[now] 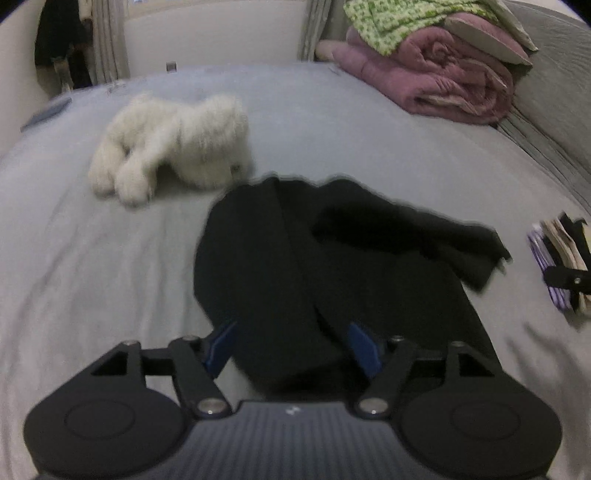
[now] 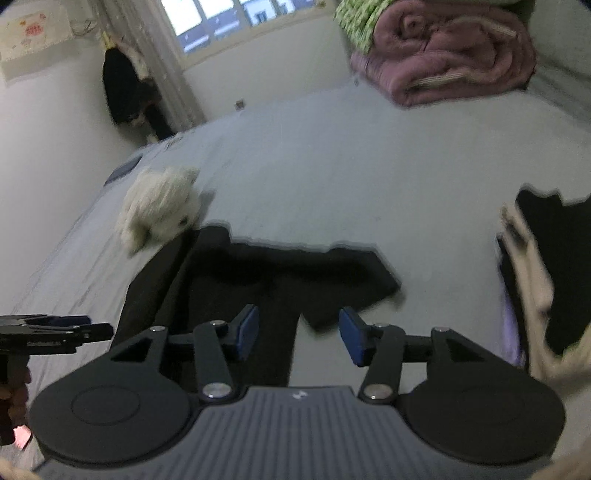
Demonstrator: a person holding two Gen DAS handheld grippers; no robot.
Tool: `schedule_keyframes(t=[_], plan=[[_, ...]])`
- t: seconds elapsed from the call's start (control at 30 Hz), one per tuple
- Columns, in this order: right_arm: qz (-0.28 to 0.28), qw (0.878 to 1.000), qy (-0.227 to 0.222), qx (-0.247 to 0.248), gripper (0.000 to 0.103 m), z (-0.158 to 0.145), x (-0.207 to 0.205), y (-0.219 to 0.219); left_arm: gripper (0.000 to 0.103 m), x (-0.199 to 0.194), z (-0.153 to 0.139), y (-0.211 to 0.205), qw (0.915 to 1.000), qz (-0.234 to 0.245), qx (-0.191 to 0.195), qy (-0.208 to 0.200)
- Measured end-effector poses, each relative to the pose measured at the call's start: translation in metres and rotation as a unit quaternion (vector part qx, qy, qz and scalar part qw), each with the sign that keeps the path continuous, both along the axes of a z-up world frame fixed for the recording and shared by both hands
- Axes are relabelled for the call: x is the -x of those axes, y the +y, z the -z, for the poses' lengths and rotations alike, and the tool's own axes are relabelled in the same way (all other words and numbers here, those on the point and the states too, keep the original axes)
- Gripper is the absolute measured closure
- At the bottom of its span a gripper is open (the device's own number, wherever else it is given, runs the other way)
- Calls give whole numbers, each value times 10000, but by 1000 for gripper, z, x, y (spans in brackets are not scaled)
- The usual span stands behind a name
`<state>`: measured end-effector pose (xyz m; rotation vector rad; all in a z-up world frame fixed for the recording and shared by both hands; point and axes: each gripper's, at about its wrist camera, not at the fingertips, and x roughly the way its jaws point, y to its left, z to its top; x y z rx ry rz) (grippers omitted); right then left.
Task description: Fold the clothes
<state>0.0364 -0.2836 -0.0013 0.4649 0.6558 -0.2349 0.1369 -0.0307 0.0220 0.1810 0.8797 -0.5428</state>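
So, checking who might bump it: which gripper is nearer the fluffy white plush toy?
Left. The left gripper sits over the black garment below the fluffy white plush toy; the right gripper is farther right.

No text, number or brand can be read in either view. The left gripper [image 2: 62, 334], seen side-on in the right wrist view, carries a line of pale lettering along its body, too blurred to make out. A small white logo mark sits on the ribbed housing of each gripper, with no letters legible. The wall poster [image 2: 33, 33] shows pink drawn shapes, but any writing on it is too small to tell
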Motion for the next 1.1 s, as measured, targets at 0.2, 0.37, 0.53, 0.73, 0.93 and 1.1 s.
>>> schedule_keyframes(t=[0.2,0.37,0.53,0.73,0.93,1.1], plan=[[-210,9987,312,-355,50,15,21,27,34,41,24,23,9982,-41,303,513],[-344,9957,561,-651,50,26,39,50,34,76,36,29,9974,20,327,637],[-428,9931,765,-781,50,33,55,73,34,108,43,30,9980,160,184,584],[-476,9900,1003,-870,50,44,78,96,35,140,45,40,9979,323,49,555],[-534,9842,1066,-1311,50,56,99,117,39,168,45,57,9979,413,-1,501],[-531,9793,986,-1689,66,60,115,131,64,182,47,74,9985,271,-97,459]])
